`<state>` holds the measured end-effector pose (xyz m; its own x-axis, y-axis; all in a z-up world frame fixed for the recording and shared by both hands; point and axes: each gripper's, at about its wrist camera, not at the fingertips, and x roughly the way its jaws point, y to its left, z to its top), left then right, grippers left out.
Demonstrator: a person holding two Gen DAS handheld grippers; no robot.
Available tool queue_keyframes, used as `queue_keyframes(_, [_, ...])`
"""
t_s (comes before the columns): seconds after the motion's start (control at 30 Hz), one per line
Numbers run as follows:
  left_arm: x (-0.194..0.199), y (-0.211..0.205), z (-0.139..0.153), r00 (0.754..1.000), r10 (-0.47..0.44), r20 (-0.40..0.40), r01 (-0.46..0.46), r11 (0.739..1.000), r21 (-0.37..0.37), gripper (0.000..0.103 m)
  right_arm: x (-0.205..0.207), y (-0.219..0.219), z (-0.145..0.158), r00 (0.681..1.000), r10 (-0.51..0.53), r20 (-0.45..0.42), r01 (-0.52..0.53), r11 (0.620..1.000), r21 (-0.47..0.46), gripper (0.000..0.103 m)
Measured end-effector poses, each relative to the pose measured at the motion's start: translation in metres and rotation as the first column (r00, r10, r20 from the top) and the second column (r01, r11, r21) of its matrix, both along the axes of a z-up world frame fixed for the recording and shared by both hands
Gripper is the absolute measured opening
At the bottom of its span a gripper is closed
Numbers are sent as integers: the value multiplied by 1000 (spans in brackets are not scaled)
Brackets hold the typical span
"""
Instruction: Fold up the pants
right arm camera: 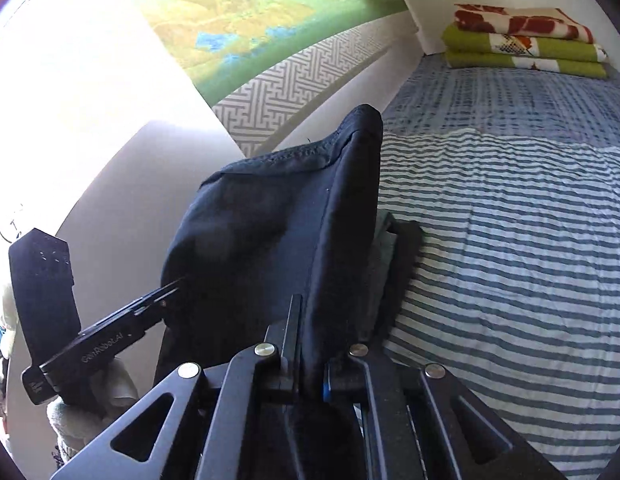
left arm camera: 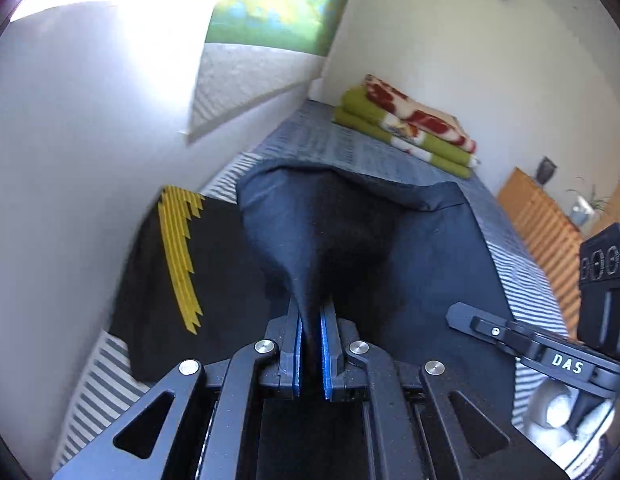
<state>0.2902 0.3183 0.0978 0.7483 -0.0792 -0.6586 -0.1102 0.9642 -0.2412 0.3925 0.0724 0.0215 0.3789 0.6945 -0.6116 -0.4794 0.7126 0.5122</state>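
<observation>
Both hand-held grippers, left [left arm camera: 310, 320] and right [right arm camera: 312, 344], clench dark pants [left arm camera: 390, 232]; only the left view shows a yellow-striped black garment [left arm camera: 182, 264].

Dark pants [right arm camera: 270, 216] in right hand-held gripper [right arm camera: 312, 344], seemingly pinched

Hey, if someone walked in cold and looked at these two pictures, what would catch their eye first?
Most striking are the dark navy pants, lifted off the striped bed cover and pinched in both the left gripper and the right gripper. Next comes the folded green, red and white blanket at the far end of the bed. Left of the pants lies a black garment with yellow stripes.
</observation>
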Motion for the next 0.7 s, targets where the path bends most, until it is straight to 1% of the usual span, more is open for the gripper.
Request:
queue_keyframes(0.1, [23, 46, -9, 1000, 21, -6, -21, 999, -32, 7, 18, 47, -6, 1000, 18, 12, -18, 1000, -13, 6])
queue_keyframes(0.13, [29, 56, -16, 999, 34, -15, -35, 998, -46, 7, 30, 64, -12, 1000, 17, -2, -17, 1000, -12, 5])
queue_keyframes(0.27, [48, 103, -40, 997, 64, -38, -66, 996, -63, 7, 57, 97, -38, 995, 22, -99, -19, 999, 38, 5])
queue_keyframes(0.33, [54, 119, -54, 995, 76, -66, -81, 994, -77, 7, 62, 109, -54, 990, 28, -136, -22, 999, 48, 5])
queue_keyframes(0.4, [59, 130, -67, 993, 75, -92, -80, 995, -57, 8, 65, 117, -71, 984, 30, -175, -20, 998, 57, 6])
queue_keyframes(0.43, [60, 136, -74, 991, 78, -109, -84, 995, -50, 10, 66, 121, -79, 979, 35, -202, -24, 998, 56, 11])
queue_keyframes(0.47, [61, 143, -83, 988, 78, -131, -86, 995, -55, 12, 68, 126, -90, 971, 42, -235, -35, 999, 36, 13])
queue_keyframes(0.5, [63, 152, -92, 983, 88, -159, -99, 993, -61, 20, 68, 131, -96, 968, 55, -246, -51, 998, 25, 14])
queue_keyframes(0.53, [62, 158, -97, 979, 107, -171, -121, 990, -74, 26, 67, 134, -99, 967, 73, -243, -71, 997, 15, 17])
queue_keyframes(0.57, [60, 166, -102, 978, 119, -173, -138, 985, -100, 26, 64, 135, -100, 969, 91, -229, -92, 996, 8, 18])
queue_keyframes(0.6, [58, 172, -105, 979, 112, -169, -137, 980, -142, 26, 62, 135, -99, 971, 98, -218, -99, 995, 6, 20])
queue_keyframes(0.63, [56, 176, -108, 982, 102, -160, -132, 973, -187, 27, 60, 136, -97, 973, 107, -205, -109, 994, 0, 26])
queue_keyframes(0.67, [54, 177, -110, 983, 96, -155, -127, 971, -205, 27, 59, 140, -95, 975, 111, -193, -116, 993, -12, 30])
queue_keyframes(0.7, [55, 175, -110, 983, 95, -156, -124, 974, -191, 27, 58, 142, -94, 976, 105, -190, -113, 993, -29, 33])
